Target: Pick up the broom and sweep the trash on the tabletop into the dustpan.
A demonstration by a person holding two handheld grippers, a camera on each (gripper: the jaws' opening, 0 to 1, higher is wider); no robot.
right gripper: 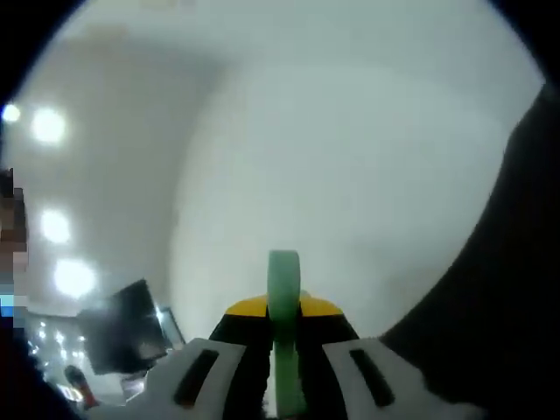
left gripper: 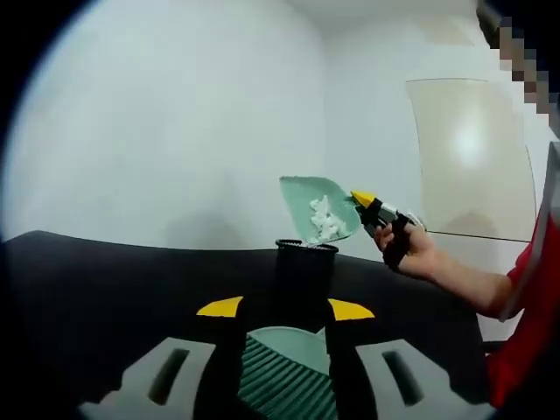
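Note:
My left gripper [left gripper: 284, 308] is shut on the green broom [left gripper: 285, 381], whose ribbed bristles lie between its yellow-tipped jaws low over the black tabletop [left gripper: 105, 280]. Beyond it, the green dustpan [left gripper: 317, 206] hangs tilted above a black mesh bin [left gripper: 306, 260], with white trash scraps [left gripper: 325, 220] lying in it. The right gripper [left gripper: 374, 208], held by a person's hand [left gripper: 413, 251], grips the dustpan at its handle. In the right gripper view, my right gripper [right gripper: 283, 308] is shut on the green dustpan handle [right gripper: 283, 289], which stands upright between the jaws.
The black bin stands on the tabletop just ahead of my left jaws. A white wall [left gripper: 175, 131] rises behind the table, and a pale panel [left gripper: 472, 157] leans at the right. The person's red sleeve [left gripper: 525, 306] shows at the right. A dark edge [right gripper: 516, 271] runs along the right gripper view.

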